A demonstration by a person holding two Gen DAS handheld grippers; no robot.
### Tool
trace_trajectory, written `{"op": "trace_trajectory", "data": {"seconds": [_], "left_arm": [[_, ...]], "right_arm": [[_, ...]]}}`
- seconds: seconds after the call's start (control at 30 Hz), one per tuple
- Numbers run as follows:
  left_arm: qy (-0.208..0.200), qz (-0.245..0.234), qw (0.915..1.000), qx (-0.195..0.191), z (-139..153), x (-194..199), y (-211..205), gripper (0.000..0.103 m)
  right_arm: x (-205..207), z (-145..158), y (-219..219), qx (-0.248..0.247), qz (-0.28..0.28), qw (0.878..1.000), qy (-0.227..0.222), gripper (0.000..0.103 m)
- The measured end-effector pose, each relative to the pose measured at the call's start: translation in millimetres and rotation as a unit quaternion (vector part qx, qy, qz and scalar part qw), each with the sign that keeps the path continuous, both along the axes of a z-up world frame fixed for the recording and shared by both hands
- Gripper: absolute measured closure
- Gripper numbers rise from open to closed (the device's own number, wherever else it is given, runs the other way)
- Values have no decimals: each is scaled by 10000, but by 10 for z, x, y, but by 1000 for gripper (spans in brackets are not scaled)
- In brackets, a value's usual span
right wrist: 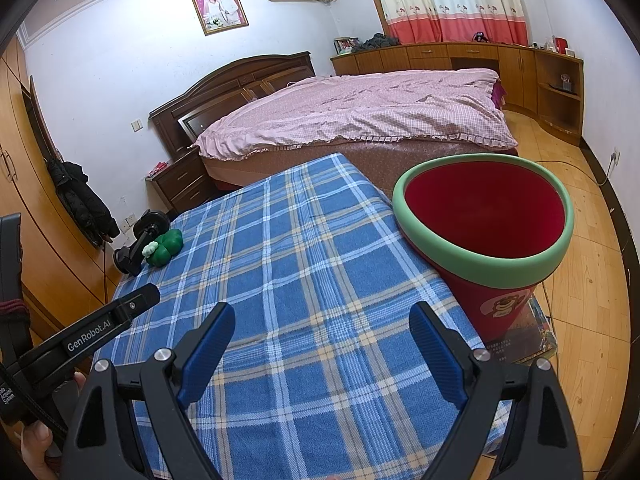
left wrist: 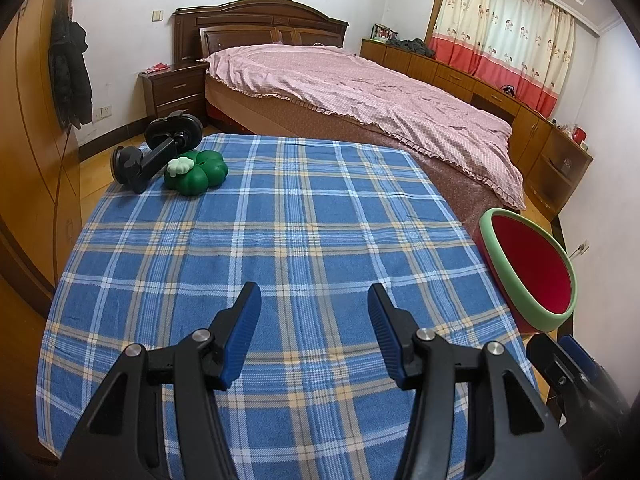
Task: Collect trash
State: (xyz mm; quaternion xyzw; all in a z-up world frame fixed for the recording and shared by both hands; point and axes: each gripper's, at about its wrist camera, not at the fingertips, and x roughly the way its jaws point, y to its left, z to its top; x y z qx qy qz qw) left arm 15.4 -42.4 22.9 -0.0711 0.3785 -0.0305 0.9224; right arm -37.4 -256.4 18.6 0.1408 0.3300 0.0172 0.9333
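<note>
The right wrist view shows the red bin with its green rim almost whole, at the right centre of the frame, standing off the right edge of the worktop on a flat printed sheet; a bear picture shows on its side. It also catches the left tool's arm as a black bar marked "GenRobot.AI" at the lower left, with part of a hand below it. The left wrist view shows only a tilted slice of the bin at the right edge, and a corner of the right tool at the lower right.

Both views show a green clover-shaped toy and a black suction-cup mount, touching each other at the worktop's far left corner; this is upper left in the left view and middle left in the right view.

The left tool stands partly spread over bare checked cloth, nothing between its blue pads. The right tool stands wide, also empty. The bin's base is just right of the right tool's right pad; the toy and mount lie well apart from both tools.
</note>
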Motion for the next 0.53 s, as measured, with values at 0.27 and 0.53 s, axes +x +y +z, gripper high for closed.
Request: {"op": "trace_trajectory", "data": {"seconds": [0.27,0.53], "left_arm": [[3,1,10000,-2,7,5,1,47],[25,17,10000,12,-23,-12,34,47]], "right_arm": [[0,3,0,4,-4,10000,5,12],[2,1,-1,-3,-3,10000,7,12]]}}
